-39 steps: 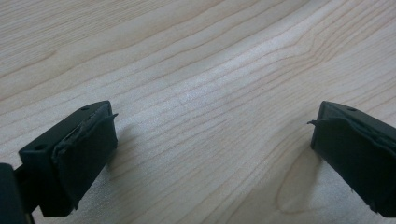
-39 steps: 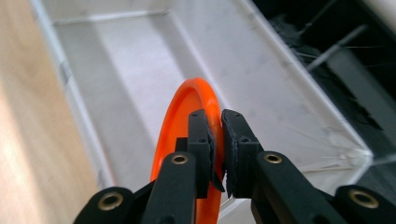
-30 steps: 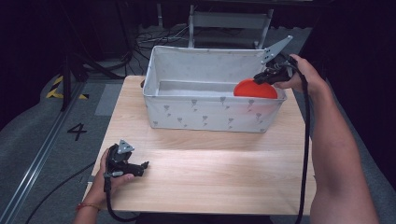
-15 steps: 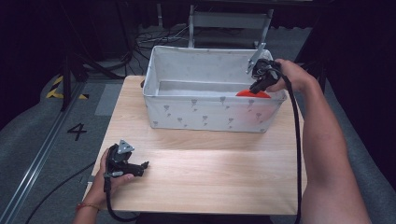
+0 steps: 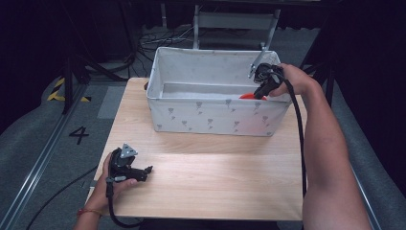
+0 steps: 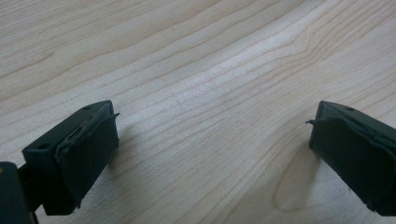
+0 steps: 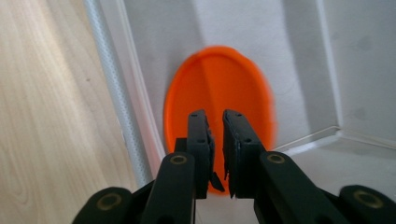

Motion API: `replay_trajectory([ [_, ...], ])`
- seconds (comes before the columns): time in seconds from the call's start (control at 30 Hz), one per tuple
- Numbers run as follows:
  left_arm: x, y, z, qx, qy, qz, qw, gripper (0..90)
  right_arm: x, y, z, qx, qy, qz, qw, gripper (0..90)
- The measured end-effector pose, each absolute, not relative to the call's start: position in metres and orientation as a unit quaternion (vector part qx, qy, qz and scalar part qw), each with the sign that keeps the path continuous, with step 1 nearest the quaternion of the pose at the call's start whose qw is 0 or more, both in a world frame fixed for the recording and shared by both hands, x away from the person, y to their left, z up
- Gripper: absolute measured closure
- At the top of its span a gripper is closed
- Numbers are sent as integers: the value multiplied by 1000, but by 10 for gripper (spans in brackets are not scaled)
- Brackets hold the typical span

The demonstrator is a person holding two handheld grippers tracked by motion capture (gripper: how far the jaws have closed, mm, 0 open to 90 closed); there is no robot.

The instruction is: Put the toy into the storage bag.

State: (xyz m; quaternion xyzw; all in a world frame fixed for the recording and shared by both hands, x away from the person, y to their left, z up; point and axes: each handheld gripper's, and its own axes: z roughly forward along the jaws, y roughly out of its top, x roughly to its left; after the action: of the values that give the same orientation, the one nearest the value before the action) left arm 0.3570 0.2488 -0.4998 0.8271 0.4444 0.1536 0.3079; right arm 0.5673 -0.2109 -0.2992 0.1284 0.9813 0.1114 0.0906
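An orange plate [image 5: 250, 96] sits low inside the white fabric box [image 5: 215, 115], at its right end. In the right gripper view the orange plate [image 7: 233, 84] leans by the box wall with blurred edges. Its near rim lies in the thin slit between the jaws. My right gripper [image 5: 257, 93] reaches over the box's right rim and points down, with its jaws [image 7: 217, 121] almost together on that rim. My left gripper [image 5: 148, 170] rests on the wooden table [image 5: 215, 177] at the front left. It stands open [image 6: 210, 154] with bare wood between its pads.
The box takes up the back half of the table, and its grey floor [image 7: 355, 177] shows beside the plate. A cable trails from each gripper. A metal chair frame [image 5: 234, 21] stands behind the table, with dark floor and cables around it.
My right gripper has moved left and down over the box's right rim, carrying the orange plate from above the rim down into the box. The left gripper has stayed put.
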Motion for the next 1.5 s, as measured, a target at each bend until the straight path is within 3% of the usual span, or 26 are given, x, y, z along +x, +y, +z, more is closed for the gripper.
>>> replay_trajectory([
  [0.2,357,249,-500,828,442,154,310,16,561,-213,-291,146,966,179,116,694],
  [0.27,357,249,-500,828,442,154,310,16,558,-215,-289,157,957,205,129,586],
  [0.33,357,249,-500,828,442,153,310,16,556,-219,-288,183,945,230,141,567],
  [0.4,357,249,-500,828,442,153,309,16,551,-221,-286,207,932,248,166,469],
  [0.57,357,249,-500,828,442,153,310,16,536,-231,-278,250,898,310,186,352],
  [0.73,357,249,-500,828,442,153,310,16,519,-238,-275,297,863,329,242,233],
  [0.93,357,249,-500,828,442,153,310,16,499,-246,-277,313,845,341,268,172],
  [1.5,357,248,-500,826,447,152,309,15,438,-278,-288,326,821,352,310,169],
])
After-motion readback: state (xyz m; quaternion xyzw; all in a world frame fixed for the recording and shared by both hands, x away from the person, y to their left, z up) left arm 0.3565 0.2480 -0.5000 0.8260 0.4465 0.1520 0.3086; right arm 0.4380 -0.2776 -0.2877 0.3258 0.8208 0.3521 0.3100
